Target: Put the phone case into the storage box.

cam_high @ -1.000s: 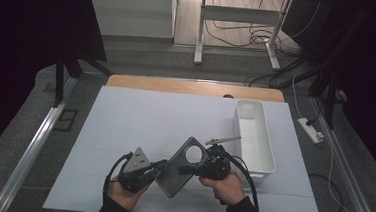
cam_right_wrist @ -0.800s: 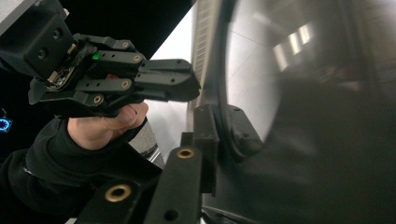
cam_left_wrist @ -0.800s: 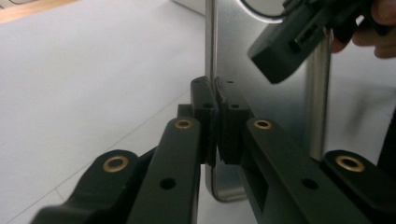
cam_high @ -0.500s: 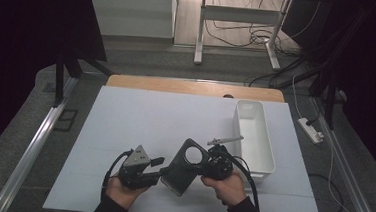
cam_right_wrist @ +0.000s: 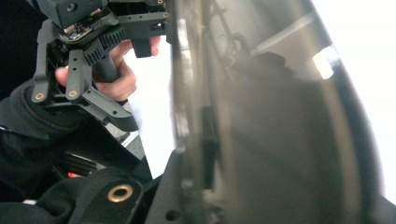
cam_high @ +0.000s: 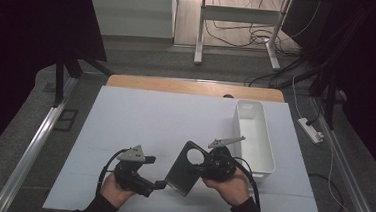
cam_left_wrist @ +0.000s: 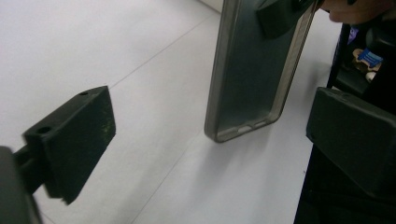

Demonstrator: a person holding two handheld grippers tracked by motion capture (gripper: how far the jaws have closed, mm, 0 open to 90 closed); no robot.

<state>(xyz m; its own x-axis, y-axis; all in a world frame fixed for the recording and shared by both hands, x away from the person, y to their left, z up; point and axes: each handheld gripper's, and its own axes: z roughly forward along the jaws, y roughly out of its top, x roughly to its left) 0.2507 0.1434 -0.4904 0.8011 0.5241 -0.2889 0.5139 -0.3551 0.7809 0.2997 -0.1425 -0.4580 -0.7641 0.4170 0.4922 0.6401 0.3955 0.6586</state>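
Handover step: right gripper (cam_high: 203, 166) is clamping the phone case (cam_high: 186, 168) tilted above the bench (cam_high: 175, 120), left gripper (cam_high: 163, 185) fingers just opening off its lower edge, so next is carrying it toward the bin (cam_high: 254, 135).

We note black sleeves at both wrists; each black gripper (cam_high: 158, 185) trails a black cable and carries a grey three-cornered plate (cam_high: 135, 154).
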